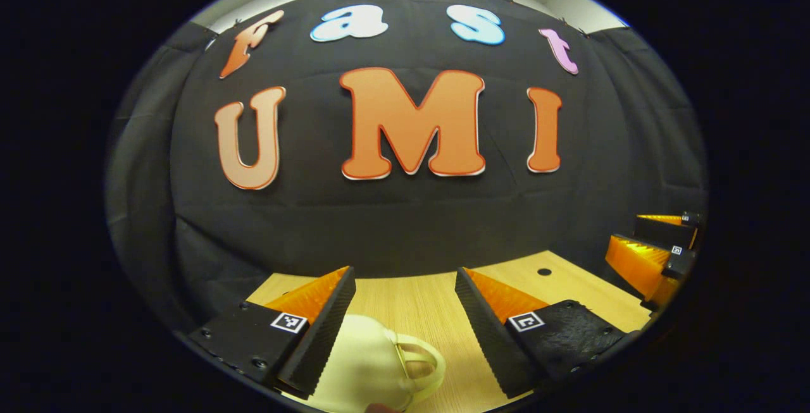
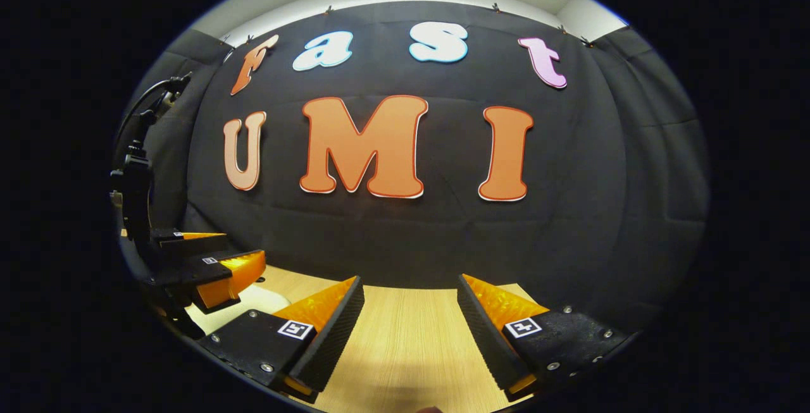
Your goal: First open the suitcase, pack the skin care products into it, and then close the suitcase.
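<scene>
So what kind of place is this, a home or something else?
Probably a recording booth, not a home: a black cloth wall hangs behind a bare wooden table, with a cream suitcase below the open left claw.

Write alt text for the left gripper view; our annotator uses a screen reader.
The open left gripper hangs above a cream suitcase with a handle on a wooden table, one finger overlapping it. The right gripper shows at the right edge.
</scene>
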